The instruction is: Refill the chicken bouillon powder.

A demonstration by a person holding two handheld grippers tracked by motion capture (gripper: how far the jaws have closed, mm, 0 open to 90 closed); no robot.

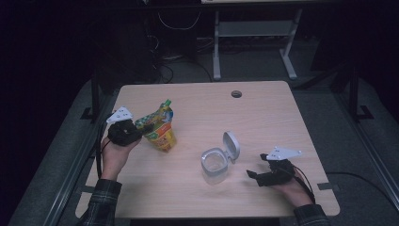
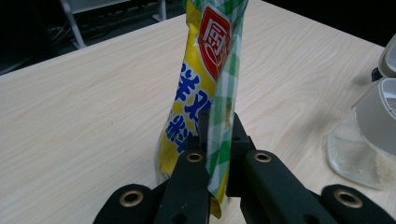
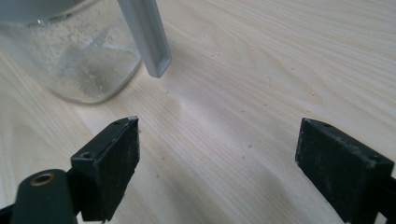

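Pouch [image 1: 159, 126] at about 9 o'clock on the bench [image 1: 263, 117], just inboard of its left edge; long axis near upright, top corner tipped toward 1 o'clock. Glossy crinkled film, yellow with a green-white check seam, red label and blue characters; flat, folded and narrow along the pinched edge, fuller at the base. Left claw [image 2: 215, 140] clamped tight on the check seam, black matte jaws pressed together on the film. Right claw [image 3: 217, 154] spread wide, holding nothing, low over pale wood grain at about 4 o'clock. Jar [image 1: 215, 165] near centre: clear, rounded-square, grey hinged lid [image 1: 231, 146] standing open.
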